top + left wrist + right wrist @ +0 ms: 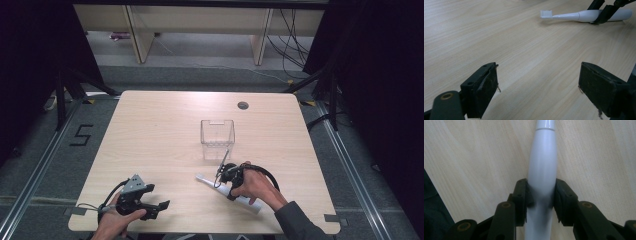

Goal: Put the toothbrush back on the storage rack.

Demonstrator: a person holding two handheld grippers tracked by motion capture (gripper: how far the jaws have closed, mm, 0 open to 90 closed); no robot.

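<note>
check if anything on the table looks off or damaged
Nothing stands out. The white electric toothbrush lies flat and intact on the pale wooden table, the right gripper closed around its handle. The clear plastic basket stands upright.

Toothbrush (227,191) lies on table (160,130), before basket (217,138).

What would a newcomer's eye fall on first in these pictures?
The white electric toothbrush lying on the near right of the pale wooden table, clamped by the right claw. Behind it stands a clear plastic basket. The left claw hangs open at the near left.
</note>
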